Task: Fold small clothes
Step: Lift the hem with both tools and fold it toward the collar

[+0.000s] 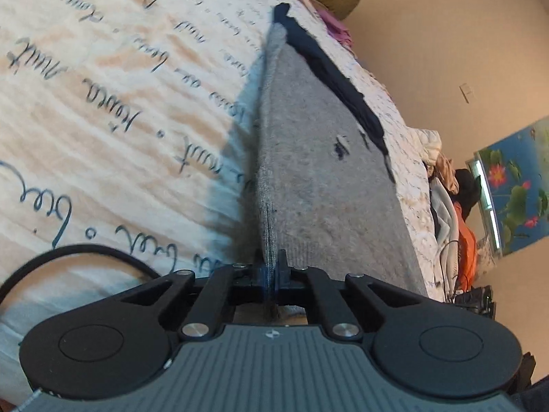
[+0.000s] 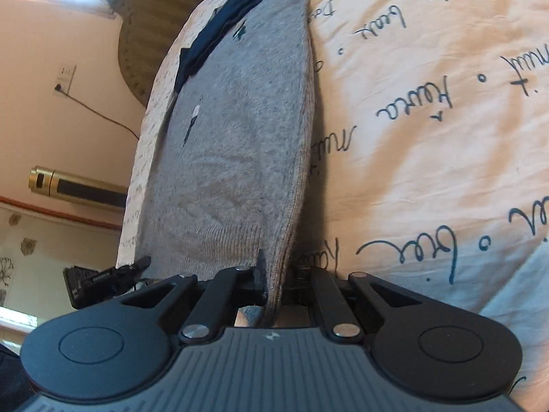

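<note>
A grey knit garment (image 1: 319, 178) lies on a cream bedspread (image 1: 103, 103) printed with dark handwriting, stretching straight ahead of both grippers. The left gripper (image 1: 272, 271) is clamped tight on the garment's ribbed near edge, and the right gripper (image 2: 271, 274) pinches another stretch of that same edge (image 2: 274, 240), lifted into a ridge. The pinched cloth hides the fingertips in both views, and each gripper body cuts off the nearest part of the garment. At its far end a dark navy piece (image 1: 329, 72) crosses it; whether this is a collar or a separate cloth cannot be told. Small dark marks (image 1: 339, 147) on the grey are too blurred to read. Beyond the bed's edge, right of the left gripper, is a heap of clothes (image 1: 453, 199) and a flowered panel (image 1: 514, 185). Left of the right gripper, a gold-and-black cylinder (image 2: 79, 185) and a wall outlet (image 2: 65, 79) with a cord show.
</note>
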